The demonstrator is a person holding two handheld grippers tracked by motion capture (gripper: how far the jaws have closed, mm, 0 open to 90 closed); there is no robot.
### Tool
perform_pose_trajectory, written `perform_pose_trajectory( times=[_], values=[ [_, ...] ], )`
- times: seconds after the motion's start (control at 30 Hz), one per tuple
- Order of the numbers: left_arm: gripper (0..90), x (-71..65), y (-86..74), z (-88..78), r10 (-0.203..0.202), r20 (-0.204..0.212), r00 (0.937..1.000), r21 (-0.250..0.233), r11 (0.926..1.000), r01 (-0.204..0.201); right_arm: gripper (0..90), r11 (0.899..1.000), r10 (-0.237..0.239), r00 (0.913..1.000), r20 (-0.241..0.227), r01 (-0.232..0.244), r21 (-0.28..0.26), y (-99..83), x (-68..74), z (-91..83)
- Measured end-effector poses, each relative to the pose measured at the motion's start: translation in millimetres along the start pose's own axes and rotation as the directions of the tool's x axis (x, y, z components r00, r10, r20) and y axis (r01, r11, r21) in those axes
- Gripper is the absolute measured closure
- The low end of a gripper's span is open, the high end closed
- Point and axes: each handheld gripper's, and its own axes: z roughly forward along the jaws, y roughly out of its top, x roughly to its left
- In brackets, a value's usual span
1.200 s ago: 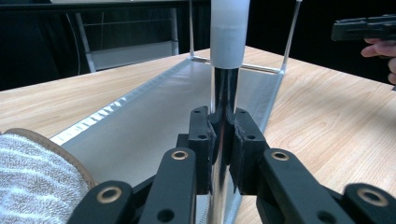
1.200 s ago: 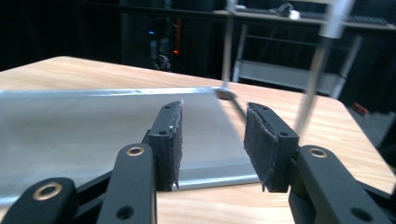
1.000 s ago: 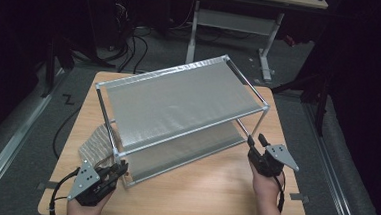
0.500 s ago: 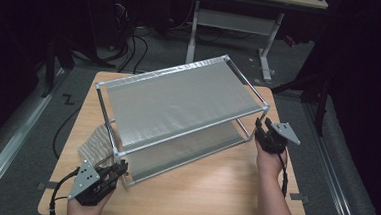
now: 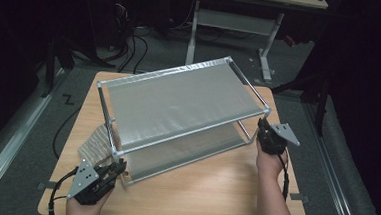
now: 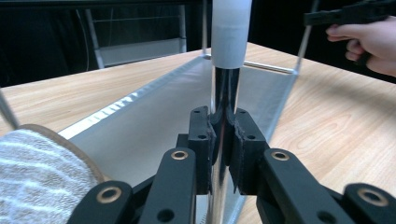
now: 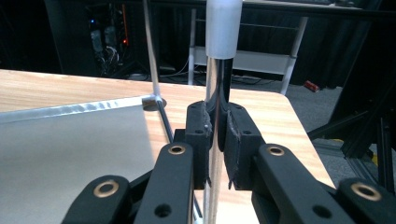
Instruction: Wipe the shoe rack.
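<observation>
Left tongs (image 6: 223,140), seen in the left gripper view, are clamped on a shiny chrome upright post (image 6: 225,88) w/ a white plastic sleeve above; pads press it from both sides. In the high view these tongs (image 5: 117,167) sit at the near-left corner of a 2-tier metal-frame rack w/ grey fabric shelves (image 5: 178,104).

Right tongs (image 7: 217,135), seen in the right gripper view, have just been closing & now grip another chrome post (image 7: 215,79), also topped by a white sleeve, pads tight on it. In the high view the right tongs (image 5: 263,128) are at the rack's near-right corner, below the top shelf rail.

The rack stands on a light wooden surface (image 5: 213,189), turned at an angle to its edges, roughly mid-surface, held at 2 corner posts. The lower grey shelf (image 6: 154,121) lies just above the wood.

A woven beige cloth (image 5: 93,142) lies on the surface just beside the rack's left end, near the left tongs; its edge runs under the frame.
</observation>
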Motion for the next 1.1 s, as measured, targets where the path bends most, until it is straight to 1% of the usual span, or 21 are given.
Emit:
perform_pose_trajectory(
  times=[0.13, 0.17, 0.3, 0.33, 0.37, 0.53, 0.63, 0.73, 0.87, 0.9, 0.97, 1.0, 1.03, 1.07, 1.1],
  values=[
    [80.0, 6.6, 0.0, 2.9, -0.006, -0.014, 0.9999, -0.006, 1.0000, 0.006, 81.2, 0.999, 0.010, 1.0000, 0.000, -0.010, -0.036, -13.3, -5.5, -29.1],
    [80.0, 8.1, 0.5, 4.0, 0.001, -0.017, 0.9998, -0.003, 1.0000, -0.001, 81.2, 0.999, 0.013, 0.9999, -0.001, -0.013, -0.044, -16.3, -6.8, -36.5],
    [80.0, 14.7, 3.0, 9.7, 0.001, -0.031, 0.9995, 0.005, 1.0000, -0.001, 81.0, 0.998, 0.012, 0.9999, -0.003, -0.013, -0.058, -25.3, -11.4, -63.7],
    [80.0, 17.6, 3.8, 12.4, -0.002, -0.033, 0.9995, 0.005, 1.0000, 0.002, 81.0, 0.998, 0.014, 0.9999, -0.002, -0.014, -0.060, -26.4, -11.5, -66.7],
    [80.0, 18.9, 4.3, 13.9, -0.001, -0.034, 0.9994, 0.007, 1.0000, 0.002, 80.9, 0.998, 0.016, 0.9999, -0.002, -0.016, -0.068, -29.5, -12.1, -74.9],
    [80.0, 30.5, 9.1, 27.9, -0.013, -0.044, 0.9989, 0.015, 0.9998, 0.014, 80.8, 0.997, 0.018, 0.9998, -0.004, -0.018, -0.079, -36.9, -13.9, -96.1],
    [79.8, 38.6, 12.9, 39.4, -0.030, -0.051, 0.9983, 0.021, 0.9993, 0.031, 80.9, 0.996, 0.015, 0.9999, -0.003, -0.015, -0.083, -39.8, -14.6, -104.0],
    [79.8, 41.8, 15.1, 45.8, -0.039, -0.053, 0.9978, 0.025, 0.9989, 0.040, 80.8, 0.996, 0.012, 0.9999, -0.007, -0.013, -0.093, -42.1, -15.9, -108.1],
    [79.5, 42.4, 15.0, 46.3, -0.040, -0.051, 0.9979, 0.025, 0.9988, 0.042, 80.6, 0.994, 0.020, 0.9997, -0.013, -0.021, -0.107, -44.1, -17.2, -108.1],
    [78.8, 42.8, 15.2, 46.0, -0.039, -0.052, 0.9979, 0.034, 0.9986, 0.041, 80.6, 0.994, 0.020, 0.9997, -0.013, -0.021, -0.109, -44.1, -17.5, -107.0],
    [76.0, 44.2, 14.5, 43.9, -0.042, -0.054, 0.9976, 0.034, 0.9984, 0.044, 80.6, 0.994, 0.020, 0.9997, -0.017, -0.022, -0.110, -43.9, -17.7, -105.2],
    [76.1, 44.5, 14.2, 43.4, -0.043, -0.055, 0.9976, 0.036, 0.9984, 0.045, 80.6, 0.993, 0.020, 0.9996, -0.018, -0.022, -0.112, -43.8, -17.5, -104.4],
    [77.9, 44.3, 14.3, 43.3, -0.031, -0.058, 0.9978, 0.037, 0.9988, 0.033, 80.6, 0.993, 0.019, 0.9996, -0.021, -0.021, -0.113, -43.9, -16.7, -104.2],
    [79.7, 44.3, 15.0, 43.8, -0.009, -0.069, 0.9976, 0.042, 0.9990, 0.012, 80.6, 0.993, 0.014, 0.9997, -0.022, -0.017, -0.114, -44.3, -15.5, -104.5],
    [80.2, 45.6, 15.9, 45.0, -0.002, -0.073, 0.9973, 0.047, 0.9989, 0.005, 80.6, 0.993, 0.015, 0.9997, -0.022, -0.017, -0.116, -44.6, -14.7, -104.9]
  ],
)
